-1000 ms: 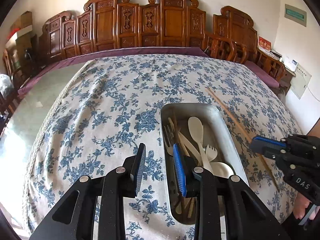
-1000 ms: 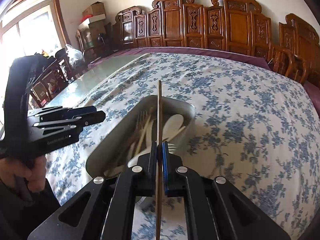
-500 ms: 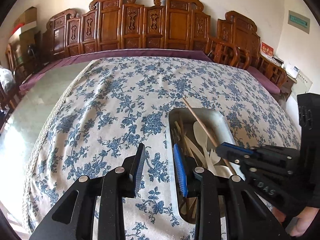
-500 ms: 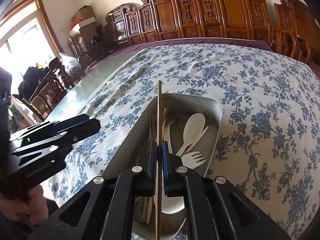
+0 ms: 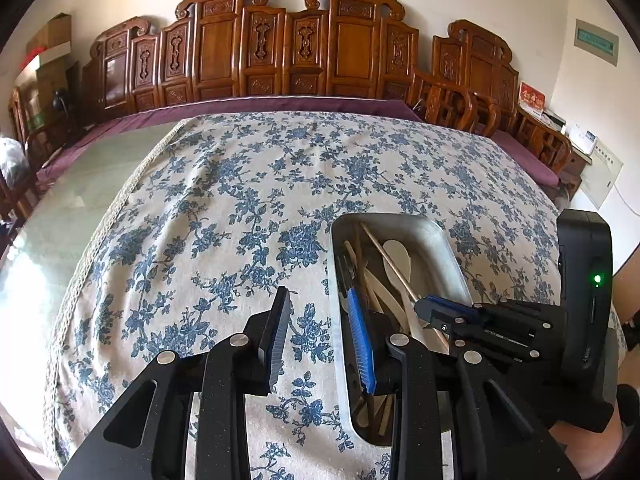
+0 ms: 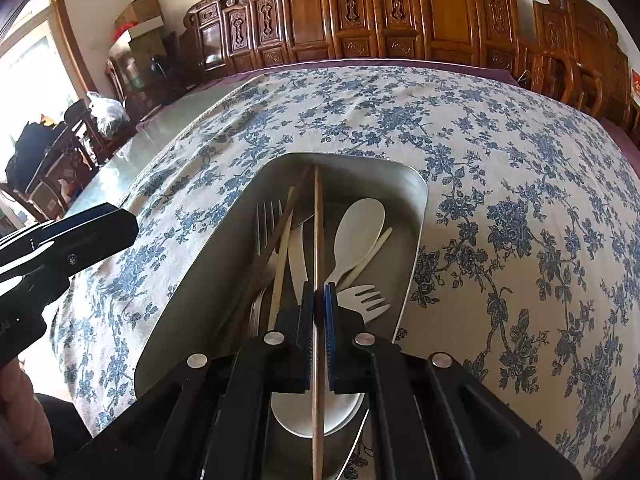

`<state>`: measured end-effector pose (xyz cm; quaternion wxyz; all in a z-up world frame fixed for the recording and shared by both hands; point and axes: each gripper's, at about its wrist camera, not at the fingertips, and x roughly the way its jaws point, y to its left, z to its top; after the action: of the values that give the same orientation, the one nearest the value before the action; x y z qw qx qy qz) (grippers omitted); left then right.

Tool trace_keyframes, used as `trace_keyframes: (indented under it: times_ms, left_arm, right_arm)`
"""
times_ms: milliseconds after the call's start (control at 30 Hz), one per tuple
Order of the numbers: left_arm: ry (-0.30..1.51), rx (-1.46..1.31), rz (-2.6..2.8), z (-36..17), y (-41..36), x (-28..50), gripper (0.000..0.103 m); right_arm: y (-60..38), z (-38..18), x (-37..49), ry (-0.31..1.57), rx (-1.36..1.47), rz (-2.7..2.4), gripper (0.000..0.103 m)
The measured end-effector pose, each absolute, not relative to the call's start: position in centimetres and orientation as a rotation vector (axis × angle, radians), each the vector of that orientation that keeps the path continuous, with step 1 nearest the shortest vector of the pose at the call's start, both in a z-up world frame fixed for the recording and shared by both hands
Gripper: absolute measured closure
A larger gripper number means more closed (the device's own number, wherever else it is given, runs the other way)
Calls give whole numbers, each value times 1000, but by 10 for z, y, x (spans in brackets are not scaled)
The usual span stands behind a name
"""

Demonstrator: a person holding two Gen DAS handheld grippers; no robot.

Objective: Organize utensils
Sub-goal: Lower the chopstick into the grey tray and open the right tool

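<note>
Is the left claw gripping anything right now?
No, the left claw stands open over the tablecloth with nothing between its pads.

Your left gripper (image 5: pixel 316 332) is matte black plastic, its arms cut with rounded triangular windows and pinned by round silver screws. One ribbed pad (image 5: pixel 361 336) is bright blue; the other pad (image 5: pixel 279 334) looks dark grey. Your right gripper (image 6: pixel 319 312) is the same black build, with blue ribbed pads on both fingers (image 6: pixel 330 320) and four silver screws across the linkage. From the left wrist view, its body carries a tall black housing (image 5: pixel 585 312) with a small green light, white lettering too blurred to read, and small dark screws along its side.
</note>
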<state>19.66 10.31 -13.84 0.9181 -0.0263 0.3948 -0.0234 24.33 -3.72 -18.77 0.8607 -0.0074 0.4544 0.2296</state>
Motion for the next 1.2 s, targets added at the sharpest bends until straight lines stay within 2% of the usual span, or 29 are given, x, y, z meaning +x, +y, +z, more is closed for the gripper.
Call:
trace_keyframes:
  times_ms: [433, 867, 1000, 1067, 1100, 1167, 1200]
  left_arm:
    - [817, -50, -44, -139, 102, 197, 75]
    - [803, -61, -43, -135, 100, 190, 75]
    - [786, -49, -43, -127, 91, 182, 68]
    - [780, -43, -45, -123, 87, 178, 68]
    - [775, -42, -46, -120, 84, 175, 67]
    - [771, -44, -50, -117, 80, 169, 64]
    - [770, -46, -53, -116, 78, 167, 60]
  right_arm:
    - [-28, -182, 241, 956, 27, 536, 96]
    - [-56, -149, 223, 841, -2, 554, 95]
    - [-77, -134, 208, 810, -6, 526, 95]
    - [-87, -127, 201, 800, -3, 518, 95]
    - [-93, -123, 196, 792, -4, 511, 93]
    - [-102, -117, 187, 774, -4, 497, 82]
    - [-106, -114, 183, 767, -4, 492, 80]
